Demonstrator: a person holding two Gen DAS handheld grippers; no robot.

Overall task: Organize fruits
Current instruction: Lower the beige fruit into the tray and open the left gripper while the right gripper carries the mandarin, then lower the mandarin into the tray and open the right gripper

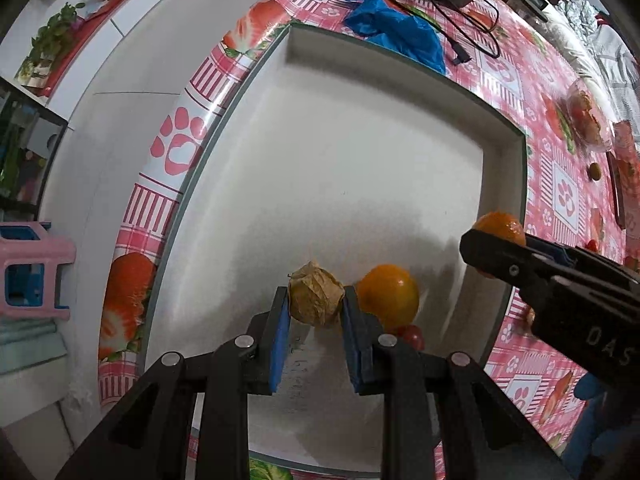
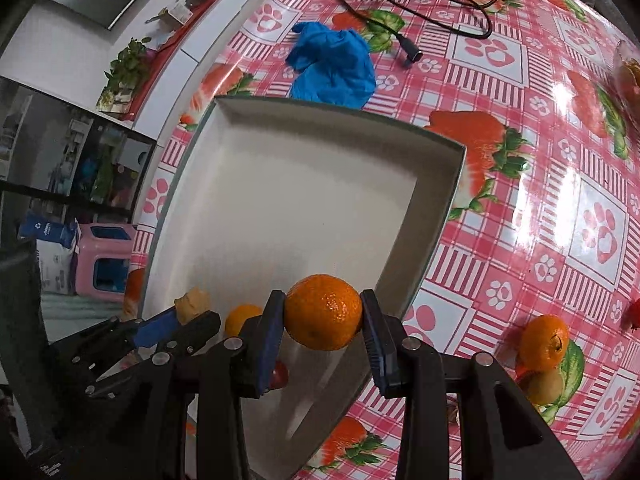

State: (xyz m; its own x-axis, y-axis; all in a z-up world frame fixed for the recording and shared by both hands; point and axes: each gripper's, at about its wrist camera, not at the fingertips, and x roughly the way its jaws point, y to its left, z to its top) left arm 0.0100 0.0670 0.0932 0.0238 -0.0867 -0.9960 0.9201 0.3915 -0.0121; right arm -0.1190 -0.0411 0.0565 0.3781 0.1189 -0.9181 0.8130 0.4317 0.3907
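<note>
from my left wrist camera i see the left gripper (image 1: 316,300) pointing down into the white tray (image 1: 320,160), its blue pads clamped on a papery husked fruit (image 1: 316,294). just right of it, on the tray floor, sits a yellow-orange fruit (image 1: 387,295) with a small red fruit (image 1: 414,336) tucked beside it. further right the right gripper (image 1: 494,246) comes in over the tray's right wall, with a mandarin (image 1: 500,226) showing behind its finger. only this view shows the clear container of fruit (image 1: 588,120) and a small olive-coloured fruit (image 1: 595,171) out on the tablecloth (image 1: 560,184).

my right wrist camera gives what the other cannot: the right gripper (image 2: 323,312) has its pads pressed on both sides of the mandarin (image 2: 323,312), held above the tray's near right edge. at its left the left gripper (image 2: 188,320) shows side-on with the husked fruit (image 2: 192,304), and the yellow-orange fruit (image 2: 242,318) peeks between the two tools; the red fruit (image 2: 280,376) is mostly hidden by my left finger. on the cloth at right lie a second mandarin (image 2: 544,342) and a yellowish fruit (image 2: 544,388), touching.

beyond the tray's far wall lie a crumpled blue glove (image 2: 332,66) and a black cable (image 2: 420,8).

count: two mandarins, one husked fruit, one tray, one glove.
</note>
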